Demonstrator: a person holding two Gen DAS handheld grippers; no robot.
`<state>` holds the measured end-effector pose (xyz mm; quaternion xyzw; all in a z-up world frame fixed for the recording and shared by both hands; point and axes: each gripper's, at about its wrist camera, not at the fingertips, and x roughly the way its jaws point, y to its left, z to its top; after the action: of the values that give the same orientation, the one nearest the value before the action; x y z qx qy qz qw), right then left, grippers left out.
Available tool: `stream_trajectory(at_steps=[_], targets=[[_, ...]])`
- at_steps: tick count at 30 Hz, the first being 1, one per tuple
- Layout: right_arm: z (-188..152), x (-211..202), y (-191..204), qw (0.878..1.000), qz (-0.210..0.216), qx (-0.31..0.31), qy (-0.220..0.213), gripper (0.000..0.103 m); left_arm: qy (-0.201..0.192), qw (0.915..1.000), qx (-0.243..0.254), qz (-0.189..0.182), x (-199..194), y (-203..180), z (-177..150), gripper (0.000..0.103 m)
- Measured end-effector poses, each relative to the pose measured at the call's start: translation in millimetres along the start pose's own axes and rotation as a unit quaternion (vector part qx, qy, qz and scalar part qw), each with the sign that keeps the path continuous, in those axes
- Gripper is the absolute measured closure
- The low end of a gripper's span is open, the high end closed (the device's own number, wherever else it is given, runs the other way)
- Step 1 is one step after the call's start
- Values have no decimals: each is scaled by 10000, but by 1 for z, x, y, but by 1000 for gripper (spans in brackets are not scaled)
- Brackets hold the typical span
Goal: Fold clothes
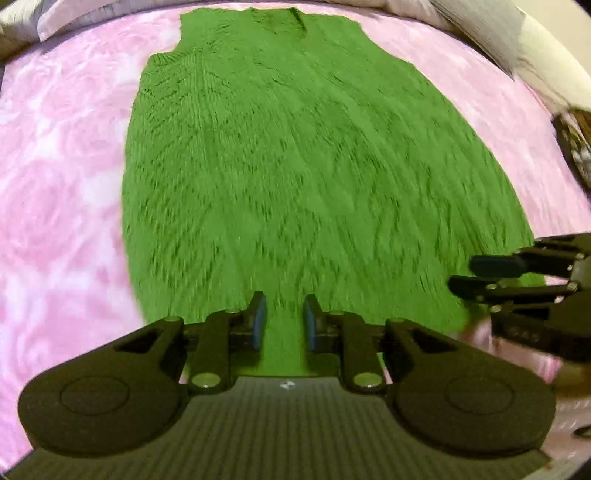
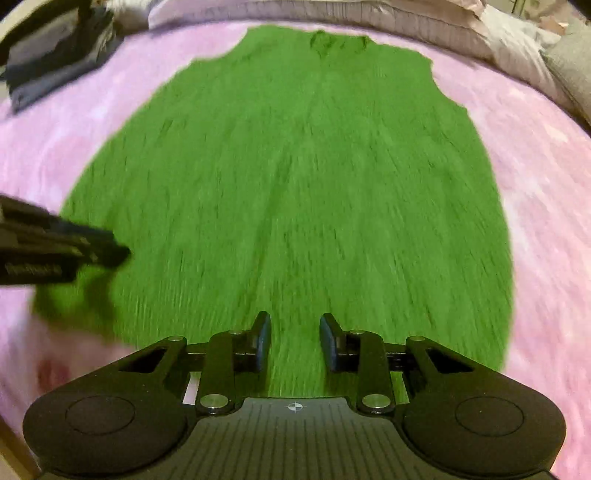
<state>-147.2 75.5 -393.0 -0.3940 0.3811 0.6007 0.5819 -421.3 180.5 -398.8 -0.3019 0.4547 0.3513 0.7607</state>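
A green knitted sleeveless garment (image 1: pixel 295 166) lies spread flat on a pink bedspread (image 1: pixel 55 184), neckline at the far end. The left gripper (image 1: pixel 284 321) hovers over its near hem, open, with only cloth showing between the fingers. In the left wrist view the right gripper (image 1: pixel 476 275) comes in from the right above the hem's right corner. The right wrist view shows the same garment (image 2: pixel 295 166), with the right gripper (image 2: pixel 295 341) open above the near hem. The left gripper (image 2: pixel 110 251) enters there from the left edge, over the hem's left part. Both views are blurred.
Grey and white pillows (image 1: pixel 480 22) line the far edge of the bed. A dark folded garment (image 2: pixel 55 51) lies at the far left in the right wrist view. A patterned object (image 1: pixel 576 147) sits at the right edge. Pink bedspread (image 2: pixel 546 184) flanks the garment on both sides.
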Motion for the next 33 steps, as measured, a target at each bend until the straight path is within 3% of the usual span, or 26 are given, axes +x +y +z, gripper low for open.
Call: stream_trajectory(at_steps=[6,9,11,13,17,26,33], targets=[[-22,-13,-6,9983,-31,374,452,75,437,9989,-96,101,-12,-7,-13,85],[-16,-4,-10,9917,90,407,1218,71,762,9966,-214,209,-24,-14,-14,85],[-19,-18,-17,9893,176,589,1325,71,785,9960,-262,349,-42,-26,-20,85],[-21,-43,-26,9888,365,762,1227,66,656,9963,-316,451,-68,-37,-23,84],[-26,-105,-43,9899,567,1013,816,41,326,9968,-431,583,-131,-71,-33,79],[-44,-254,-48,9921,820,926,-221,36,-706,9912,-643,921,-278,-154,-49,58],[-62,-343,-45,9880,945,867,-857,34,-1091,9860,-612,1103,-343,-196,-71,44]])
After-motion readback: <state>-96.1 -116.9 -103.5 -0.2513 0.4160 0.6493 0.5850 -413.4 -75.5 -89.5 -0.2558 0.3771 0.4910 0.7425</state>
